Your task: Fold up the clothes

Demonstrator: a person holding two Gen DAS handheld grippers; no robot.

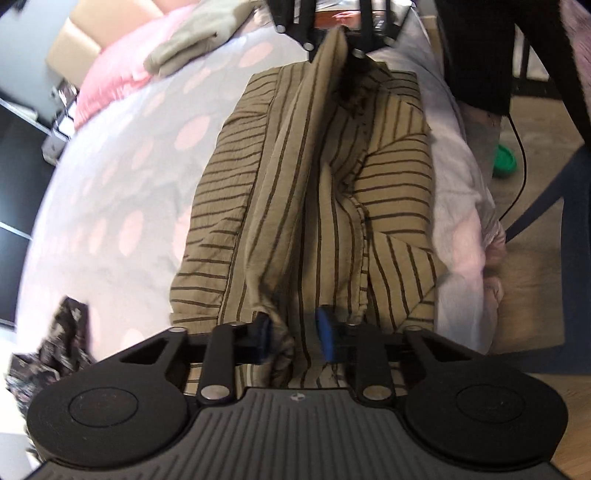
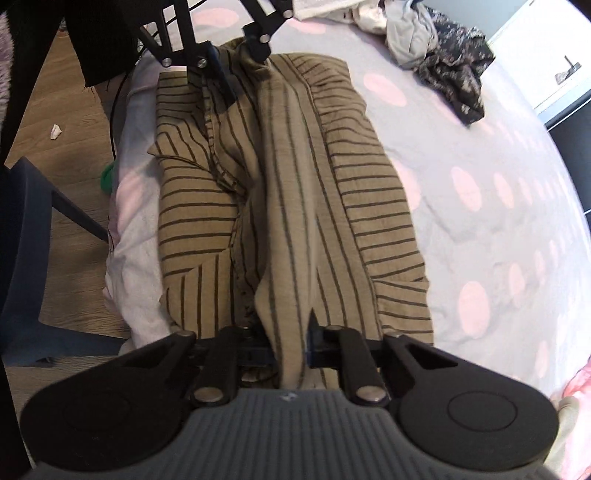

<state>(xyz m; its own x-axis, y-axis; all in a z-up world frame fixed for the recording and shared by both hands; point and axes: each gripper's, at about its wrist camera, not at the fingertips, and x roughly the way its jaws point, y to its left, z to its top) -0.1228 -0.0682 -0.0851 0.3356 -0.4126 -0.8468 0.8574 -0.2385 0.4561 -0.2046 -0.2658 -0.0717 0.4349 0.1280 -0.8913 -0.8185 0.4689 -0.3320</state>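
Observation:
A tan shirt with dark stripes (image 1: pixel 391 173) (image 2: pixel 369 206) lies spread on a lilac bed sheet with pink dots (image 1: pixel 129 166) (image 2: pixel 480 147). A long ridge of its cloth is pulled up down the middle, stretched between both grippers. My left gripper (image 1: pixel 295 338) is shut on one end of this ridge, with bunched cloth between its blue pads. In the right wrist view it (image 2: pixel 236 55) sits at the far end of the shirt. My right gripper (image 2: pixel 291 343) is shut on the other end, and in the left wrist view it (image 1: pixel 332 50) shows at the top with cloth rising into it.
A pink pillow (image 1: pixel 110 74) and a grey garment (image 1: pixel 192 40) lie on the bed. A dark patterned garment (image 2: pixel 454 74) and pale clothes (image 2: pixel 406 33) lie beyond the shirt. Off the bed edge are a blue chair (image 2: pixel 29 240), a green object (image 1: pixel 504 160) and a cable (image 1: pixel 521 147).

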